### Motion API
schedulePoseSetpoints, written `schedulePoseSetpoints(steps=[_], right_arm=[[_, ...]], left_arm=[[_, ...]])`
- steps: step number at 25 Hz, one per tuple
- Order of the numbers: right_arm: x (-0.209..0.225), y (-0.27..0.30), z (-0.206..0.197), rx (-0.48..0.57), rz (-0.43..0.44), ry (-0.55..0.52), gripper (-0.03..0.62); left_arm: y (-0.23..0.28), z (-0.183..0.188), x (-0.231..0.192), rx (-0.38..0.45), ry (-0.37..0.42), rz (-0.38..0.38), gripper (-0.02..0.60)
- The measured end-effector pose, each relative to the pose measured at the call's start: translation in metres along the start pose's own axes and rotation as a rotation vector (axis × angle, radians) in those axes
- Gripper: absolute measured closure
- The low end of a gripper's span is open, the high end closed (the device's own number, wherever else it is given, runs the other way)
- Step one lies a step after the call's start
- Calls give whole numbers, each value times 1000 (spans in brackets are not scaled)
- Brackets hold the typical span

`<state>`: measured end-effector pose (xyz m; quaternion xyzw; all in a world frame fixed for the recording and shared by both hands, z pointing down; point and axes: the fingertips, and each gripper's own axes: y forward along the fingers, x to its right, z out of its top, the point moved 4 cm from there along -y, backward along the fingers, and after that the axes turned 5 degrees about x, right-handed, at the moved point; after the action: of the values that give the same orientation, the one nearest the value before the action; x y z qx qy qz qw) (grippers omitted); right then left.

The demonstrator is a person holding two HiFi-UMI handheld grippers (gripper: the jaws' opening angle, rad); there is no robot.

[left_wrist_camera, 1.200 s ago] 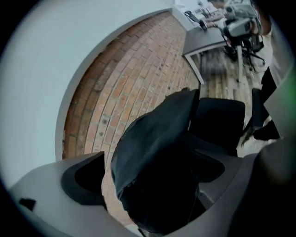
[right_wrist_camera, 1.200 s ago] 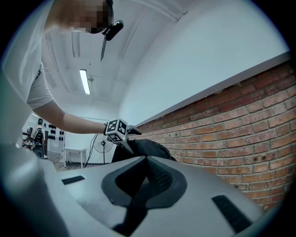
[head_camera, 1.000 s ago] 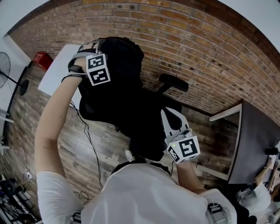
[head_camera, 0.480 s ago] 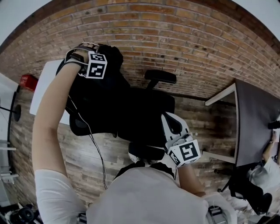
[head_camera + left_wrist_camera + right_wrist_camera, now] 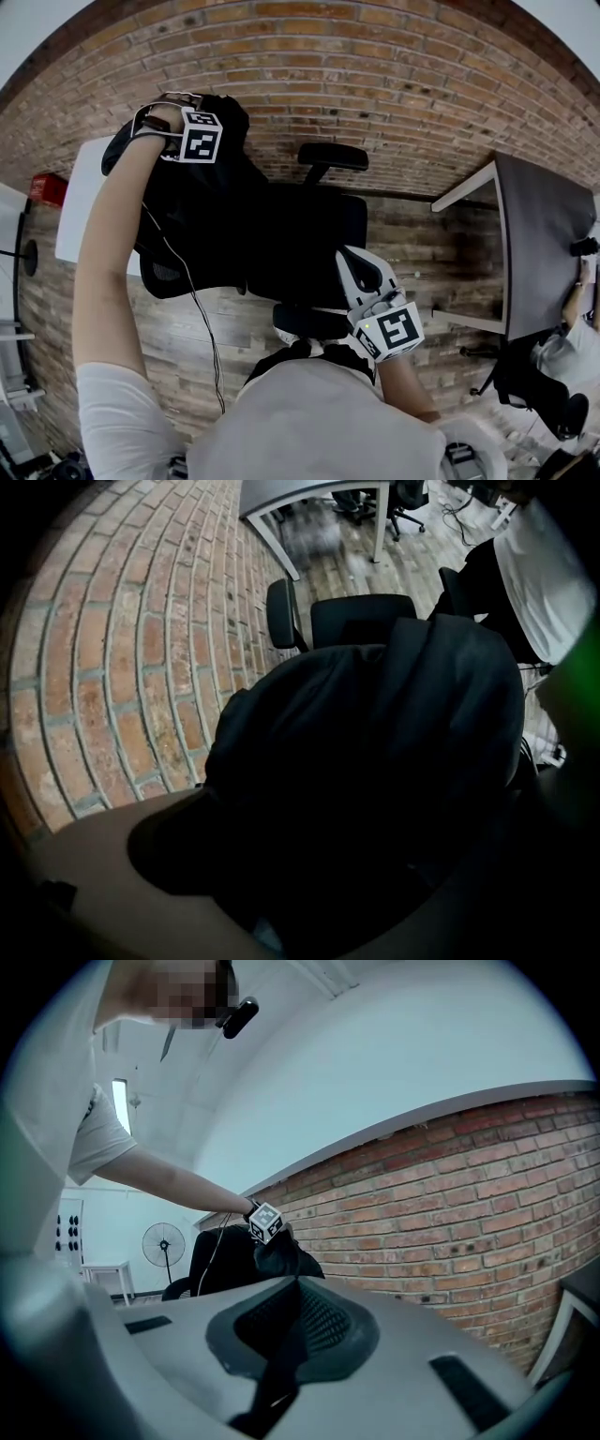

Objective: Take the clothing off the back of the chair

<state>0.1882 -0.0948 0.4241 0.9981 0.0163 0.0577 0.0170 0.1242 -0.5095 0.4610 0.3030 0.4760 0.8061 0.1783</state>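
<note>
Left claw (image 5: pixel 202 112) clamps the black clothing (image 5: pixel 211 220) by the chair (image 5: pixel 333 156); right claw (image 5: pixel 354 262) closed, empty.

Matt blk cloth clothing (image 5: pixel 220 192), rough brick wall (image 5: pixel 394 84), wood floor (image 5: pixel 248 317)

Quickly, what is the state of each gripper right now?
Left gripper: closed on the clothing.
Right gripper: closed, holding nothing.
</note>
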Motion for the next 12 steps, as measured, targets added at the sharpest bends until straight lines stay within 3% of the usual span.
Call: schedulePoseSetpoints(steps=[4, 8, 12], right_arm=[[-8, 2, 0, 5, 13, 0, 574], [-13, 0, -1, -1, 19, 4, 574], [-14, -4, -1, -6, 19, 3, 574]], left_arm=[[-2, 2, -5, 29, -38, 62, 31], [-9, 4, -13, 58, -93, 146, 147], [-16, 5, -25, 106, -210, 233, 290]])
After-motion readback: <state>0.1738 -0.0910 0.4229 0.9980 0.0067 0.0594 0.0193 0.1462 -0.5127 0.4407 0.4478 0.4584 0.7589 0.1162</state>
